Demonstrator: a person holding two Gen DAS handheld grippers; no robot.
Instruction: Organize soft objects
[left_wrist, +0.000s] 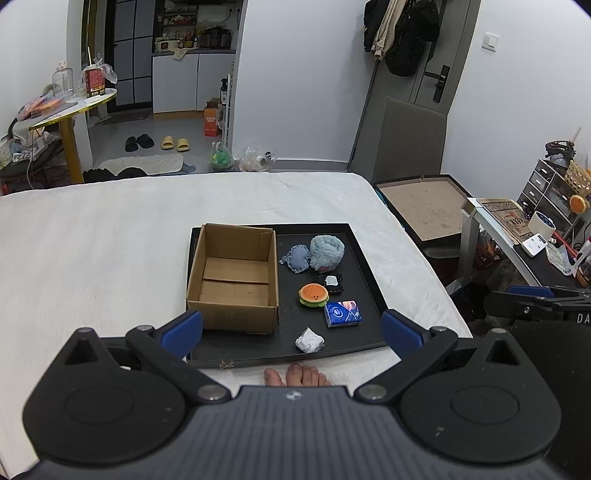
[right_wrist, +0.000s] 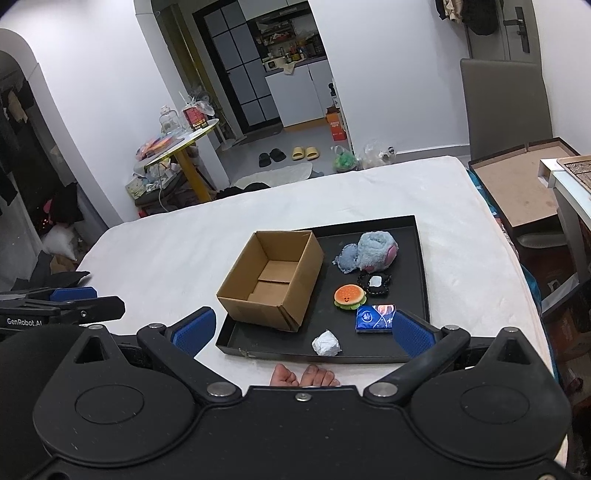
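Note:
A black tray lies on the white bed. In it stands an open, empty cardboard box. Right of the box lie a blue fluffy roll, a small blue cloth, a black pad, a burger plush, a blue tissue pack and a crumpled white paper ball. My left gripper is open and empty above the tray's near edge. My right gripper is open and empty there too.
The white bed spreads left and beyond the tray. Bare toes rest at the near edge. An open brown box and a cluttered desk stand to the right.

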